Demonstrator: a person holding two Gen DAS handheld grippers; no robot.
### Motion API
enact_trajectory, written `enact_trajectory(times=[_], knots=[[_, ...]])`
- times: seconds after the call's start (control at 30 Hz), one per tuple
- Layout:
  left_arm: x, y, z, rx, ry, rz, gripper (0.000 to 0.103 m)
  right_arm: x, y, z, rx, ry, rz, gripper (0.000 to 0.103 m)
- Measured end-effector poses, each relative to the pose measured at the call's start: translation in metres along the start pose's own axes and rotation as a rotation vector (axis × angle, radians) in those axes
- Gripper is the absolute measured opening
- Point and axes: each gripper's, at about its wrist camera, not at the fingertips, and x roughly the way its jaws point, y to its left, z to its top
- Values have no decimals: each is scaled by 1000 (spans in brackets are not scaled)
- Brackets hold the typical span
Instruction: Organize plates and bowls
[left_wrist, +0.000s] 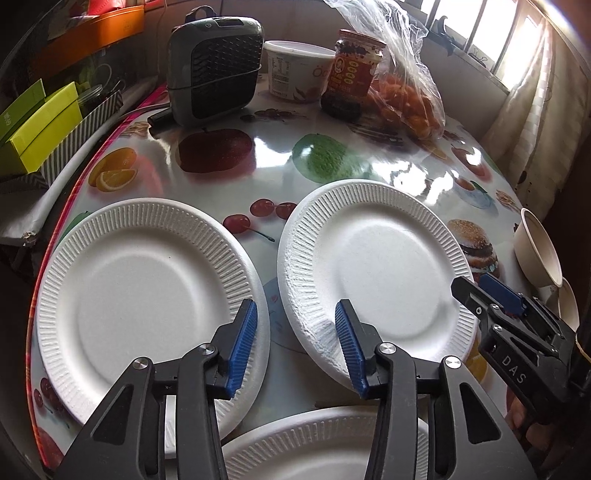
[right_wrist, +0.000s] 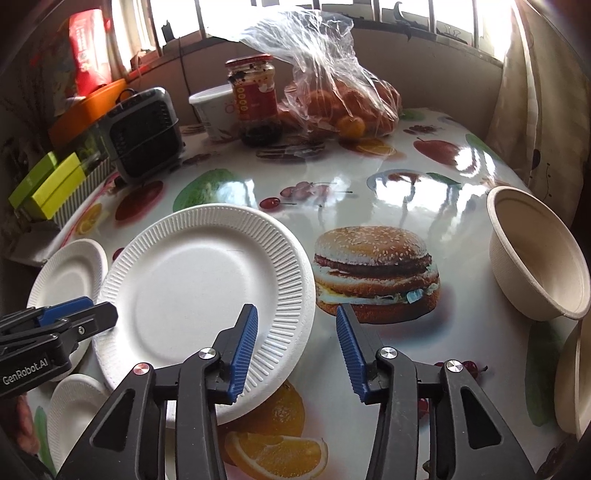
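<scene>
Left wrist view shows the left gripper low over the gap between two white paper plates, its jaws spread and pinching nothing. The right gripper also hangs with jaws apart, astride the rim of the middle plate, probably to lift it. Two tan bowls wait at the right, on the table.

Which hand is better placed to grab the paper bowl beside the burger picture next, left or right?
Right. The bowl sits just right of the right tool across bare table; from the left tool it lies beyond the middle plate and the right tool itself.
</scene>
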Motion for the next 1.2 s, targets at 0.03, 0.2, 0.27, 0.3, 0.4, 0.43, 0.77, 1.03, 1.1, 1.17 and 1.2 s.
enact_trajectory(times=[0.03,0.2,0.27,0.3,0.4,0.43,0.77,1.03,1.1,1.17,1.2], knots=[[0,0,0,0,1,1,45,0,0,0,1,2,4,40],[0,-2,0,5,0,-4,39,1,0,0,5,5,12,26],[0,-3,0,10,1,-5,38,1,-1,0,10,6,18,23],[0,-3,0,9,1,-5,37,1,-1,0,12,7,21,23],[1,-5,-1,15,3,-11,33,0,-2,-1,22,6,30,22],[1,-6,-1,19,7,-13,32,0,-2,-1,23,6,31,22],[-5,-8,-3,24,-2,-5,32,-7,-5,-2,45,-4,46,20],[-21,-10,-8,32,-31,-4,32,-28,-6,-4,52,-35,68,20],[-27,-12,-11,36,-40,-2,32,-35,-5,-6,50,-42,73,20],[-33,-12,-15,36,-51,1,32,-42,-4,-8,46,-50,79,20],[-36,-12,-17,37,-57,1,32,-46,-3,-9,44,-55,82,20]])
